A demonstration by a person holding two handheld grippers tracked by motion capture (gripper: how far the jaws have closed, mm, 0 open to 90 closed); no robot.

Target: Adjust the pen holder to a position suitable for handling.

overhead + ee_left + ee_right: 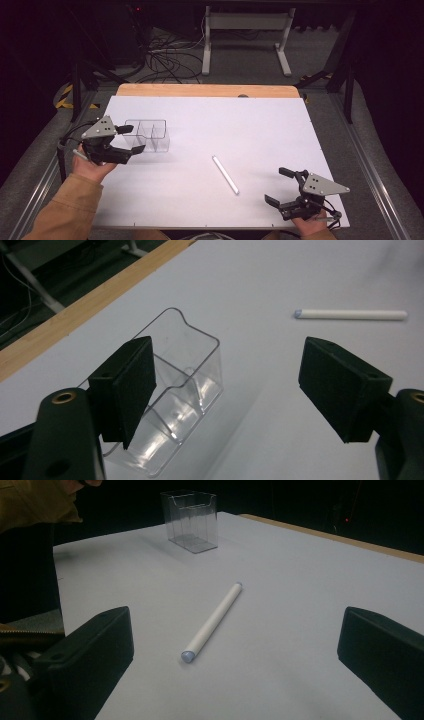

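Note:
A clear plastic box (150,135) with inner dividers stands upright on the left part of the white table top (260,120). My left gripper (131,139) hovers just left of it, open, nothing between the jaws. In the left gripper view the box (185,370) sits partly behind the left pad (131,385), apart from it. A white stick with a bluish tip (225,174) lies flat mid-table. My right gripper (279,186) rests open at the front right, pointing toward the stick (214,620); the stick lies ahead of the jaws, untouched. The box (190,520) stands far beyond.
A wooden strip (207,90) runs along the table's far edge. Behind the table, cables (165,60) lie on the floor beside a white frame stand (245,35). Metal rails (372,170) flank the table. A tan sleeve (70,210) enters at bottom left.

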